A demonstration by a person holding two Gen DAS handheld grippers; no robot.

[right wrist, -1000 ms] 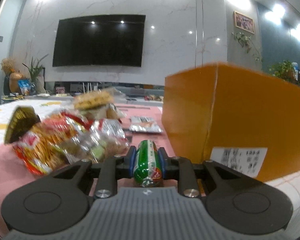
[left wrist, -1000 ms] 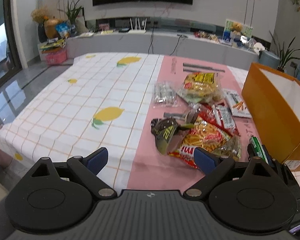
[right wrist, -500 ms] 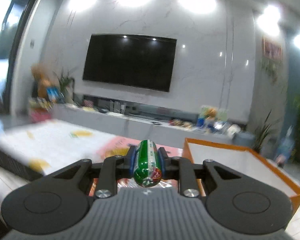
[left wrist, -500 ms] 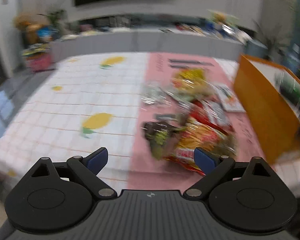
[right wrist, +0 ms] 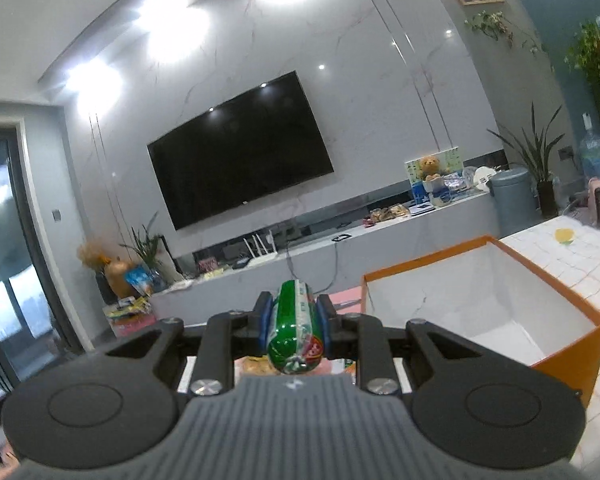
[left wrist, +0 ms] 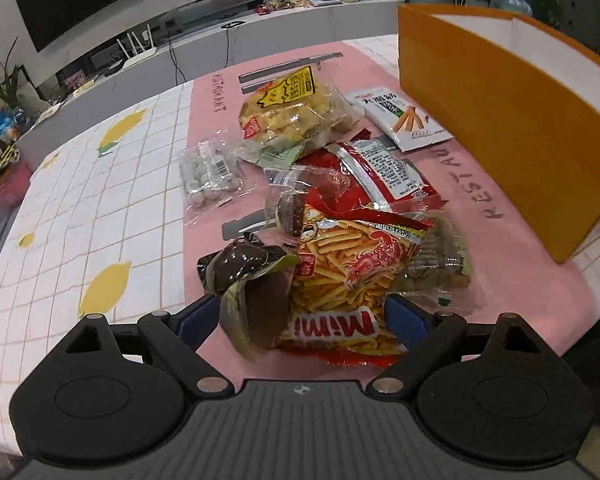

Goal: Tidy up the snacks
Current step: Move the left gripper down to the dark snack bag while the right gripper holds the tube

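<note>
My right gripper [right wrist: 295, 316] is shut on a green sausage-shaped snack [right wrist: 296, 330] and holds it in the air, left of the open orange box [right wrist: 560, 300], whose white inside shows. My left gripper [left wrist: 302, 320] is open, low over the snack pile, with its blue pads [left wrist: 198, 318] on either side of a red Mimi fries bag [left wrist: 348, 280] and a dark brown wrapper [left wrist: 244, 272]. Farther off lie a yellow chip bag [left wrist: 296, 116], a clear pack of white balls [left wrist: 208, 172] and a white stick-snack packet [left wrist: 400, 116]. The orange box stands on the right in the left wrist view [left wrist: 508, 120].
The snacks lie on a pink mat [left wrist: 512, 280] over a lemon-print tablecloth [left wrist: 100, 200]. A grey TV bench [right wrist: 340, 248] and a black TV [right wrist: 240, 148] are behind. A grey bin [right wrist: 514, 196] and plants [right wrist: 540, 152] stand at the right.
My right gripper has lifted the green snack from table level up beside the top of the orange box. My left gripper has moved forward and down, closer to the snack pile.
</note>
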